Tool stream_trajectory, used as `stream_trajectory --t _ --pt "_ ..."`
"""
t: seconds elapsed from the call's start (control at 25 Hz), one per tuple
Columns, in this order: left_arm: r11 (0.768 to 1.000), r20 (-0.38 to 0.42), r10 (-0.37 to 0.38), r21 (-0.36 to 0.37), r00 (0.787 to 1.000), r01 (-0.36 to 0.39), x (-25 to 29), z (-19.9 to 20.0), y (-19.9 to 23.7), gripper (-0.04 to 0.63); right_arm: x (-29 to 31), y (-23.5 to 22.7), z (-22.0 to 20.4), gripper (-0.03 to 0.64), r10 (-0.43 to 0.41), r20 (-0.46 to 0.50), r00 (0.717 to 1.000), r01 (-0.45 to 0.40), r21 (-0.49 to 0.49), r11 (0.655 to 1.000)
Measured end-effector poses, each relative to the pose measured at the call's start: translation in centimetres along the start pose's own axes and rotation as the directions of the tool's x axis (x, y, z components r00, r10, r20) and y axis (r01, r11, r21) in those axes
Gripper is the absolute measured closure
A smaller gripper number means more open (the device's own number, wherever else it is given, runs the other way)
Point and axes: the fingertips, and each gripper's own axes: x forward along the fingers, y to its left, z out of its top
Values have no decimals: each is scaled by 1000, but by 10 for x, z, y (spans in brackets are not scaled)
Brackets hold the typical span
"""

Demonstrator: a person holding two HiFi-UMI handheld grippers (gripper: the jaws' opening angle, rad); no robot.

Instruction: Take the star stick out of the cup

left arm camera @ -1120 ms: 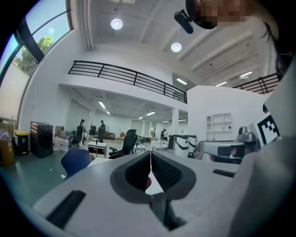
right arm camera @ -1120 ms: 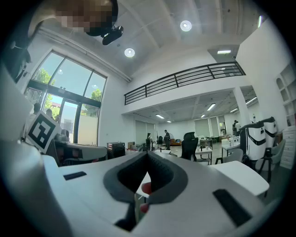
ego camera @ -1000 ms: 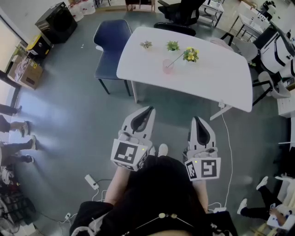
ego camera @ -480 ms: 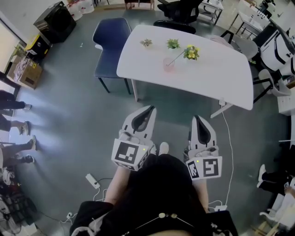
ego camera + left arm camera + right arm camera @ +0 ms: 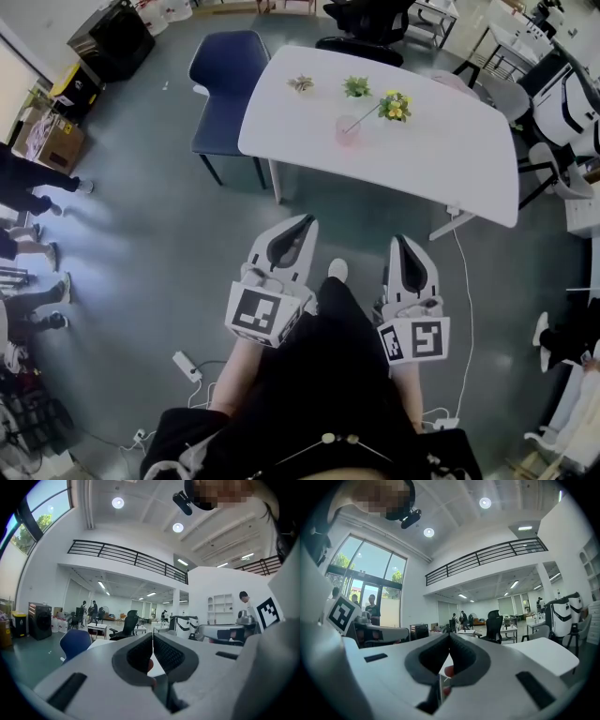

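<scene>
Both jaws shut and empty, the desk well ahead!
The left gripper (image 5: 302,223) and right gripper (image 5: 404,242) sit side by side, jaws pressed closed on nothing. Far beyond their tips, on the white desk (image 5: 441,164), the pale pink translucent cup (image 5: 347,132) holds the thin star stick (image 5: 372,113), its yellow head leaning off to the right. The risk: pull that slanted stick sideways and the light cup could tip or get dragged along.

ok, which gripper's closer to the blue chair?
Left. The left gripper is back from the blue chair, which stands ahead and to its left; the right gripper sits farther to the right.
</scene>
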Motion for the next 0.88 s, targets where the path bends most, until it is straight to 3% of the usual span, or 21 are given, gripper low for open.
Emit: stream_trajectory --t 0.28,0.56,0.8,0.88 --pt "999 -3 38 14 999 -38 48 6 31 586 56 -32 -3 614 25 -1 1000 -25 19 999" --pt "997 12 72 20 997 -72 140 22 76 586 139 -85 -3 614 52 -24 998 -52 11 999" --pt "998 -11 60 -13 998 -61 215 24 102 586 210 -136 -38 614 105 -140 985 -92 102 991" --pt "998 -15 66 -16 998 -67 234 24 111 584 232 -147 -55 580 153 -195 969 -127 141 982"
